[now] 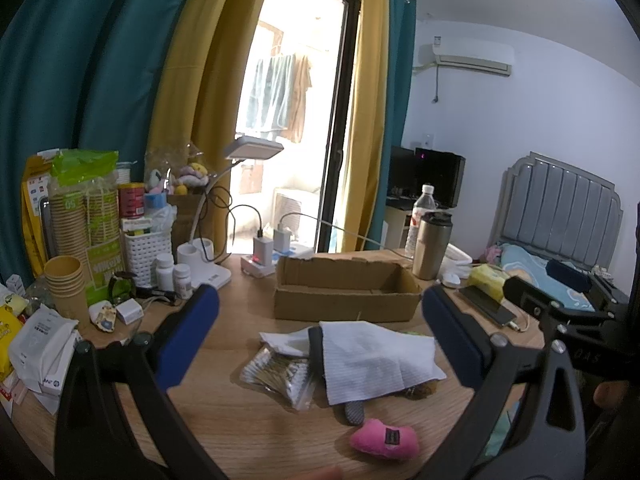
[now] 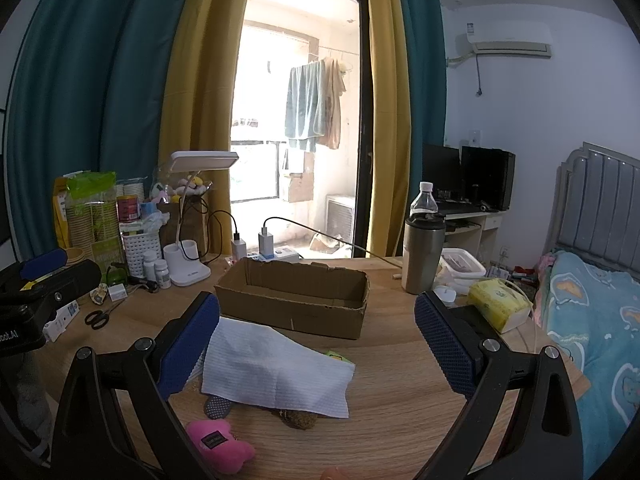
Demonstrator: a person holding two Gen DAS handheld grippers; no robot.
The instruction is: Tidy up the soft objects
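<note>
Left tool (image 1: 320, 328): fingers spread wide, nothing between them, held above the table (image 1: 248, 424). Right tool (image 2: 318, 344): also wide open, empty, held above the same surface.

Between and below both tools: white cloth (image 1: 376, 360) (image 2: 276, 372) lying flat, draped over other small items. A dark dotted piece (image 2: 217, 405) and a brown fuzzy item (image 2: 298, 420) poke out from its near edge. Pink plush toy (image 1: 384, 440) (image 2: 220, 446) lies near that edge, apart from the cloth. Clear bag with silvery contents (image 1: 276, 376) sits just left of the cloth.

Beyond the cloth: open cardboard box (image 1: 344, 288) (image 2: 296, 296); what can be seen of the inside looks empty. Steel tumbler (image 2: 422, 256) and yellow tissue pack (image 2: 498, 304) to its right. Desk lamp (image 2: 188, 216) and paper cups (image 1: 66, 284) to the left.
</note>
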